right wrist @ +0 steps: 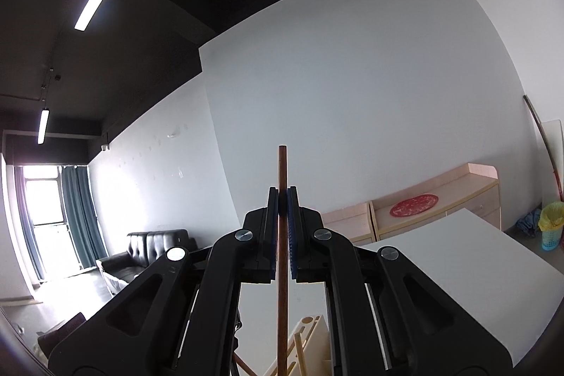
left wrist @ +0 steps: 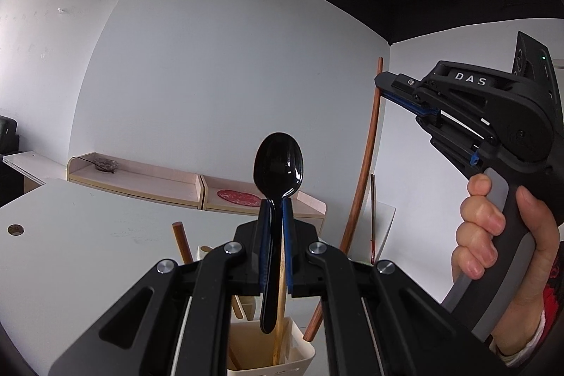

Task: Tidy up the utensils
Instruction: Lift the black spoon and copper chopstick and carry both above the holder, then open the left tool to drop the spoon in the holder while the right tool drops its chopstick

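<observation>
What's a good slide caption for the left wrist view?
Left gripper clamps a black spoon upright above the cream utensil holder.

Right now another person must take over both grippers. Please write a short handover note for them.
Left gripper: shut on black spoon, bowl up, handle tip just above the cream utensil holder.
Right gripper: shut on brown chopstick, upright above the holder.
Done: some wooden sticks already stand in the holder.
Left: lower spoon and chopstick into their compartments, then release.
</observation>
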